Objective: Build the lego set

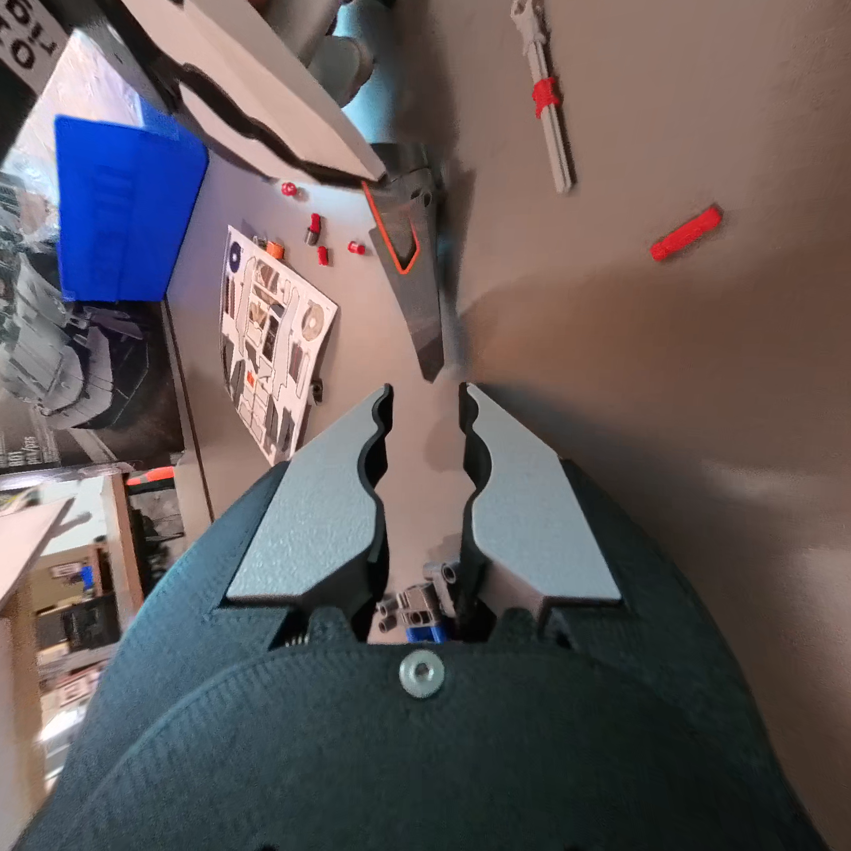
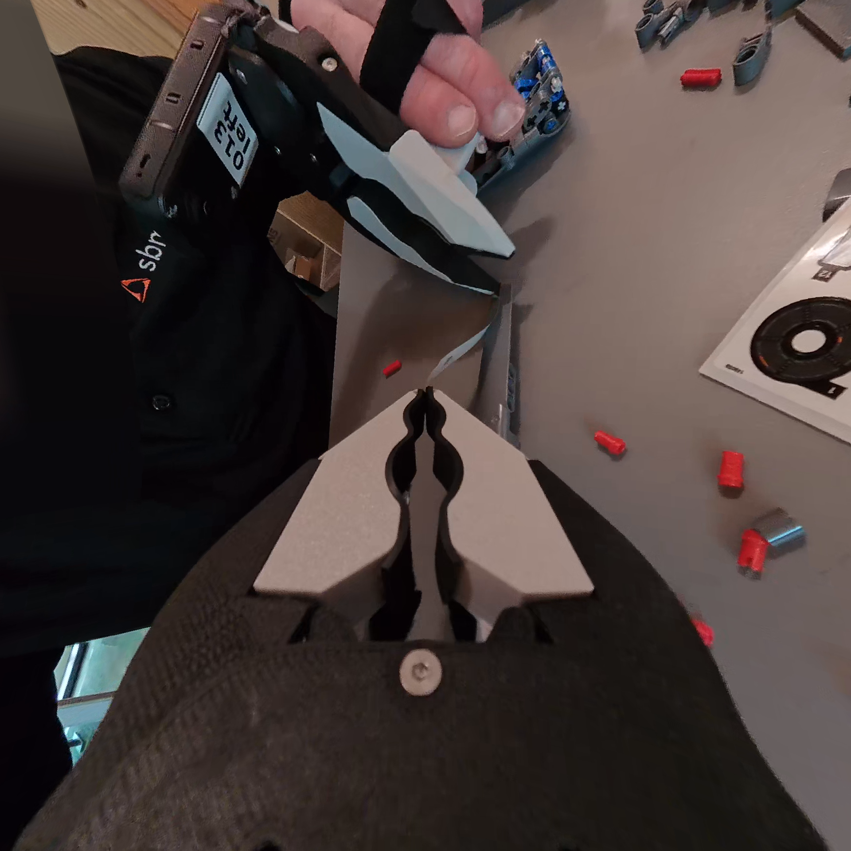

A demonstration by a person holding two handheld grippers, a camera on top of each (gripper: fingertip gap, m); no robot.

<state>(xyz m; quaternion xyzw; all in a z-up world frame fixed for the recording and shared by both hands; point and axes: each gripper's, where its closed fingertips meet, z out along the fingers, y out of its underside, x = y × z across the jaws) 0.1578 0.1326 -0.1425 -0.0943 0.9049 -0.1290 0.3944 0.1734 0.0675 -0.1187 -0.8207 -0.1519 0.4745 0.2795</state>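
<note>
**Left tongs** [image 1: 426, 400]: spread wide and holding nothing, with bare table [image 1: 667, 460] showing through the gap. In the right wrist view we find them at 12 o'clock, gripped by a hand [image 2: 451, 83].

**Right tongs** [image 2: 424, 391]: pressed almost together, pinching the wide end of the panel [image 1: 410, 276]. In the left wrist view they enter from 11 o'clock and meet it there.

**Panel**: a dark grey wedge with an orange line, lifted off the table. Its narrow tip lies just ahead of the left tongs at 12 o'clock.

**Sub-build** [image 1: 414, 603]: grey and blue, on the table under the left tongs' base. In the right wrist view it sits at 1 o'clock, beyond the hand.

**Loose parts, left wrist view**
- Red beam [image 1: 686, 232] at 2 o'clock.
- Grey axle [image 1: 548, 119] with a red collar at 1 o'clock.
- Red pins [image 1: 322, 255] at 11 o'clock, beside the sticker sheet [image 1: 271, 340].

**Loose parts, right wrist view**
- More red pins at 3 o'clock, one of them touching a grey sleeve [image 2: 780, 529].

**Surface**: a plain grey table.

**Beyond it**
- Blue bin [image 1: 124, 207] at 10 o'clock.
- Box [image 1: 69, 345] bearing a car picture at 9 o'clock.
- Blurred shelves [image 1: 69, 598] at 8 o'clock.
- A person's black shirt [image 2: 184, 391], filling 9 o'clock in the right wrist view.
</note>
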